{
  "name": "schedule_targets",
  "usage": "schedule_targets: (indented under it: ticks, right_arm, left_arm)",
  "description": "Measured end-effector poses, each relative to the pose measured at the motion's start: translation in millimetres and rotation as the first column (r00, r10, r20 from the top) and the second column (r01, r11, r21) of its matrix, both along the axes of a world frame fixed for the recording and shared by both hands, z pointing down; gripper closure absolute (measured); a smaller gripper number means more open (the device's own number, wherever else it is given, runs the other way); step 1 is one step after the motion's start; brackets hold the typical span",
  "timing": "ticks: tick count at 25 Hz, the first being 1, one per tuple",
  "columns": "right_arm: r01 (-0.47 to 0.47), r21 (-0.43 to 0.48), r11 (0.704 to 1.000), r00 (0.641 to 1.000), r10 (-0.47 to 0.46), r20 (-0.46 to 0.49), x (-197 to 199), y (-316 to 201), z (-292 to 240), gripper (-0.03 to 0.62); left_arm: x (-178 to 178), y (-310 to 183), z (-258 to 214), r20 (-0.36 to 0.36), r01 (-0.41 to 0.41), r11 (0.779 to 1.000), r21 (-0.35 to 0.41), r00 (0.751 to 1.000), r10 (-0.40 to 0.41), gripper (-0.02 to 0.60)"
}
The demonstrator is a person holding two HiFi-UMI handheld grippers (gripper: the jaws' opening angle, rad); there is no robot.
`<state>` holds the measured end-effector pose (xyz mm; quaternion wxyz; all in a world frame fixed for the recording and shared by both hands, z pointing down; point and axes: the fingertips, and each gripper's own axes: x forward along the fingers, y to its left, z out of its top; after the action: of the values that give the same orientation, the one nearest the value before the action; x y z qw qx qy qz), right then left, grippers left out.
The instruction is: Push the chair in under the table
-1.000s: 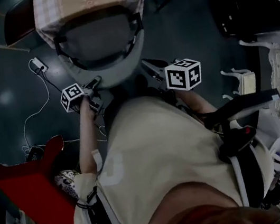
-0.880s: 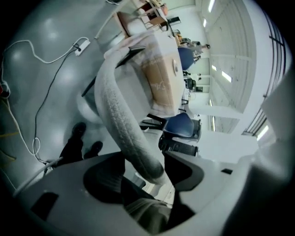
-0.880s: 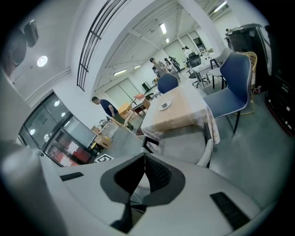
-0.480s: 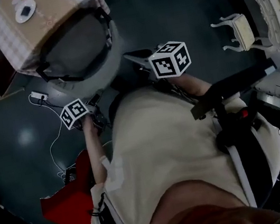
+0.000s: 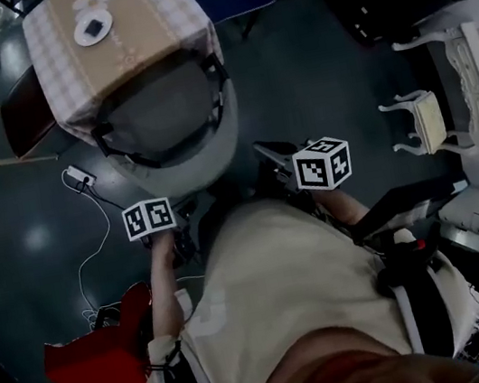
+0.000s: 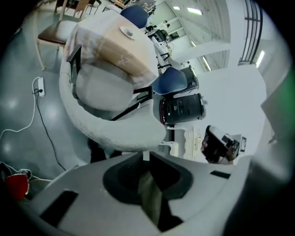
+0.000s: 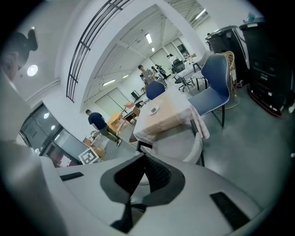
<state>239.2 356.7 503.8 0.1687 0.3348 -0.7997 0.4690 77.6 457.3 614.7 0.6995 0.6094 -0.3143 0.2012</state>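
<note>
Chair (image 5: pixel 167 121) is my concern, so I start from the tools. My left gripper (image 6: pixel 146 154) has just been closing. Its jaws now stand almost together with nothing between them. The right gripper (image 7: pixel 144 156) is clenched and empty too. Both point down and forward at the chair's curved grey backrest (image 6: pixel 108 131), which sits just beyond the left tips. I cannot tell whether they touch it.

Beyond the backrest, the seat is already partly beneath the near edge of the desk (image 5: pixel 144 42), under its checked cloth. A small plate (image 5: pixel 91 29) lies on the desk's top, towards the far edge. A blue chair (image 6: pixel 169 80) stands at the far side. The backrest is not yet at the desk's near edge, so I judge the push unfinished.

To do it well, I would set the closed tips of both grippers against the outer curve of the backrest, one on each side of its middle, so the chair goes in straight and does not swing. I would press level, not downward, and fairly low on the backrest so the chair slides without tipping. I would go slowly, since the hanging cloth could catch on the black frame. On the floor off the desk's left corner lie a power strip (image 5: pixel 79 177) and its white cable, so I would keep the chair's legs off that line.
</note>
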Motion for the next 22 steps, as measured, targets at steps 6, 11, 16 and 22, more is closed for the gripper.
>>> schedule_targets:
  ticks: [6,11,16,22]
  right_arm:
    - [-0.039,0.018,0.999,0.999,0.039,-0.007,19,2,2,0.583]
    - [-0.038,0.073,0.997,0.999,0.036,0.036,45,6,-9,0.583]
    - [-0.063,0.162,0.985,0.995,0.048,0.092,78,7,-28,0.583]
    - [-0.150,0.208,0.966,0.984,0.127,0.121,125,12,-39,0.583]
  left_arm:
    - [14,-14,-22,-0.016,-0.044,0.992,0.121,0.999,0.046,0.559]
    - [44,-32,-51,0.156,-0.226,0.885,0.407,0.972,0.177,0.572]
    - [108,-63,-113,0.346,-0.425,0.570,0.703,0.905,0.249,0.572]
    - [183,-72,-166,0.315,-0.433,0.374,0.820,0.887,0.338,0.572]
